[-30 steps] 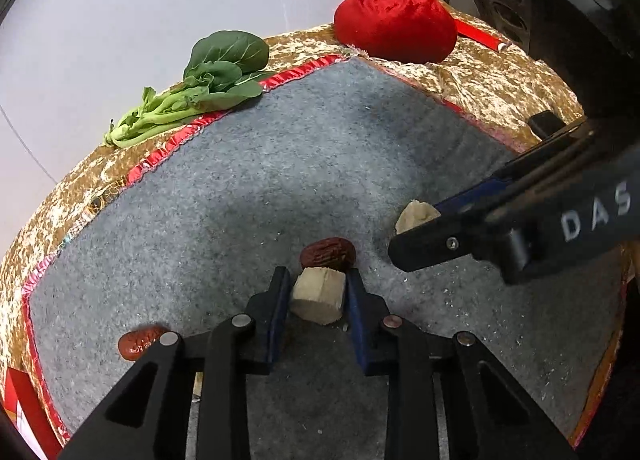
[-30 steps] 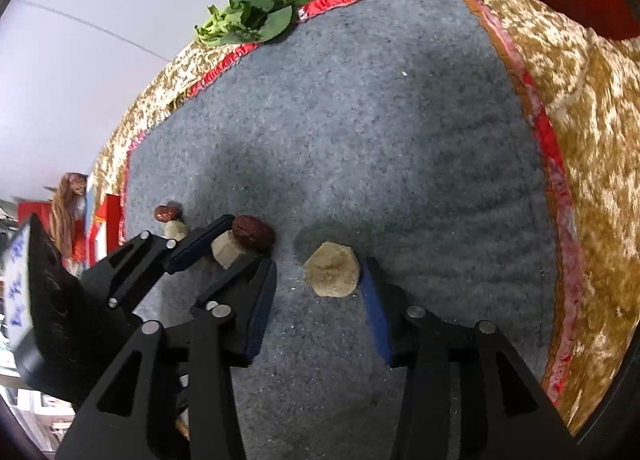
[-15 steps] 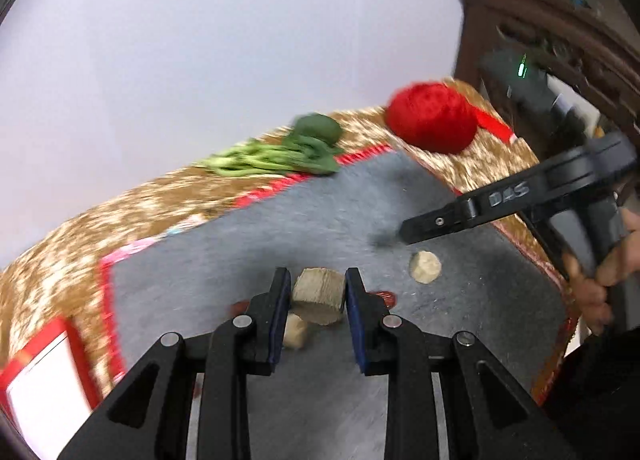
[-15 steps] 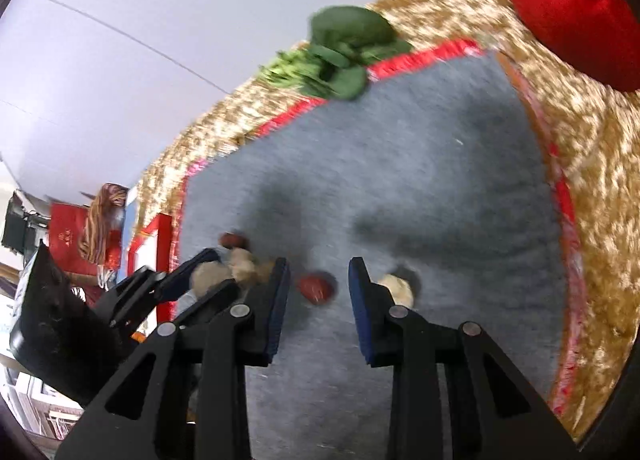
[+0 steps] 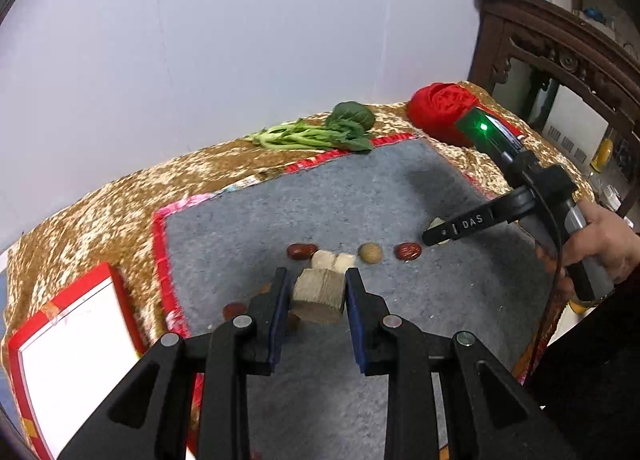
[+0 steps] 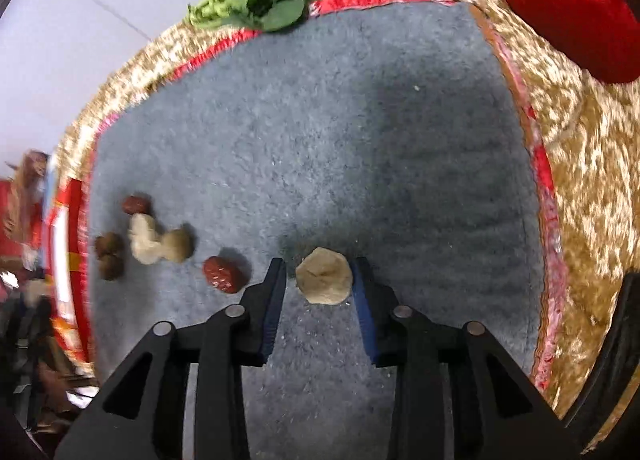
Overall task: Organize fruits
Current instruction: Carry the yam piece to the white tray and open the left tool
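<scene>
My left gripper (image 5: 318,292) is shut on a tan chunk (image 5: 320,296) and holds it above the grey mat (image 5: 360,196). On the mat below lie pale chunks (image 5: 332,260), a round tan fruit (image 5: 369,253) and red dates (image 5: 302,251) (image 5: 408,251). My right gripper (image 6: 320,280) is low over the mat, its fingers on either side of a flat tan piece (image 6: 325,275); I cannot tell if they touch it. A red date (image 6: 222,274), pale pieces (image 6: 158,244) and brown fruits (image 6: 109,256) lie to its left.
Leafy greens (image 5: 320,132) lie on the gold cloth at the mat's far edge. A red cushion (image 5: 444,112) sits at the far right. A red-framed white box (image 5: 68,344) is at the left. Dark wooden furniture (image 5: 560,48) stands at the right.
My left gripper has lifted the tan chunk off the mat and pulled back. My right gripper rose, then came down around the flat tan piece with narrower jaws.
</scene>
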Demonstrator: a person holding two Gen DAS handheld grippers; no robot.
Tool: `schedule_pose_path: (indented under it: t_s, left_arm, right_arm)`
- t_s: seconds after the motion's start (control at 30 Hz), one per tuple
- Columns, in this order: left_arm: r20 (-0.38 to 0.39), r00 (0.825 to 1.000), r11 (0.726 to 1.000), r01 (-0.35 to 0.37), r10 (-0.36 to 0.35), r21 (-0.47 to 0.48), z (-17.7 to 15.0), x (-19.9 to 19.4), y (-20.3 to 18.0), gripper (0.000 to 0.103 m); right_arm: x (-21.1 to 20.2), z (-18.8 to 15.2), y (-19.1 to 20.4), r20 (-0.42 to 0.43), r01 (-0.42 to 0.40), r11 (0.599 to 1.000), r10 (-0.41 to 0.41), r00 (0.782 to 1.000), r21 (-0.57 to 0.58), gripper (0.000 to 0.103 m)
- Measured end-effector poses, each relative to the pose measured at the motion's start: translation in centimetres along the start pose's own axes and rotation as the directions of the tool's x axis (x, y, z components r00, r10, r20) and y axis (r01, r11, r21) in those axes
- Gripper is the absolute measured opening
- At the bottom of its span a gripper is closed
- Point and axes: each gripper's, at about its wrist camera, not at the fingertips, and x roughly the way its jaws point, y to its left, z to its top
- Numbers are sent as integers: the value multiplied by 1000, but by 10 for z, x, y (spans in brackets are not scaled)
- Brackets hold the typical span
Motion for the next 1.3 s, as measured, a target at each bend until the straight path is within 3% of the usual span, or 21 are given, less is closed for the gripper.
schedule_pose_path:
  t_s: [0.07,0.13,0.2,0.27,0.33,0.4,0.53,0.63,0.73,0.8,1.0,1.17,1.23,1.3]
  left_arm:
    - [-14,1000,999,-24,24,-27,-4,-1,10,27]
    - [-21,999,998,-39,38,-56,-9,-4,20,27]
    - [-23,997,995,-69,67,-76,-15,-12,31,27]
    - [-18,996,991,-86,84,-100,-22,-19,41,27]
    - [-16,995,987,-102,101,-123,-28,-27,49,27]
    - [-19,992,981,-127,126,-145,-35,-35,58,27]
    - [-35,981,956,-195,192,-221,-52,-55,79,27]
    - [-52,966,917,-257,254,-305,-69,-73,96,27]
    - [-104,946,866,-324,308,-381,-90,-84,112,27]
    - [-144,936,839,-352,322,-415,-102,-85,123,27]
    - [-277,909,812,-406,312,-419,-127,-69,145,27]
    - [-314,891,797,-440,329,-413,-129,-66,152,28]
    - [-304,889,794,-446,341,-413,-124,-67,151,34]
    - [-282,889,787,-452,360,-421,-120,-70,150,53]
  right_arm:
    - [1,-2,8,15,35,999,-34,999,-30,38]
    - [-1,-3,9,38,62,997,-60,997,-42,30]
    - [-5,-3,7,45,45,998,-43,998,-40,30]
    - [-16,-3,5,67,14,999,-12,998,-31,30]
    - [-33,-2,7,113,-88,996,90,990,-18,30]
    - [-44,1,15,137,-188,982,189,972,-22,30]
    - [-50,-1,65,121,-402,912,410,904,-85,30]
    - [-42,-11,126,59,-500,850,514,856,-166,30]
    - [-29,-28,192,-10,-540,800,557,830,-263,30]
    - [-22,-42,221,-45,-539,781,555,830,-316,30]
    - [-10,-82,275,-130,-559,708,565,815,-431,30]
    - [11,-101,305,-160,-517,708,509,846,-482,31]
    - [16,-103,305,-170,-509,715,493,853,-480,31]
    - [19,-103,305,-174,-499,719,480,860,-484,38]
